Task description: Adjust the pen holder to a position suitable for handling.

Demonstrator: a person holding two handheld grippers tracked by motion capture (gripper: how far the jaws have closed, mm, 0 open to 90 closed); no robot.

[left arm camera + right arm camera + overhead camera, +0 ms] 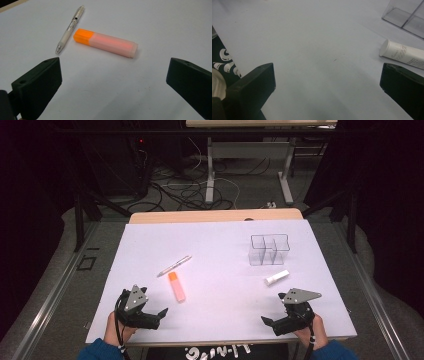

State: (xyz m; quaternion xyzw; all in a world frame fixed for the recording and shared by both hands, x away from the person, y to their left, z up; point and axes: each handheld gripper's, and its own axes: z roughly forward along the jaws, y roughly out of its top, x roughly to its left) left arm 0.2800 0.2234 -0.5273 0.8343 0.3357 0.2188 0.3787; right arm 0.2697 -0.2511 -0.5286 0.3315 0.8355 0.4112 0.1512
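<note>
White counter (220,315) is lying under both wide-open, empty hand-held grippers: left (161,313), right (266,321). I am starting; next I am reaching the left one to the orange highlighter (105,43) lying just ahead.

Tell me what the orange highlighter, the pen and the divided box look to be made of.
Highlighter: likely plastic, with a frosted translucent body, orange glowing through, and a glossier orange cap.
Pen: probably smooth white plastic; its tip looks metallic.
Divided box: clear hard plastic, perhaps acrylic; the table shows through its walls.
</note>
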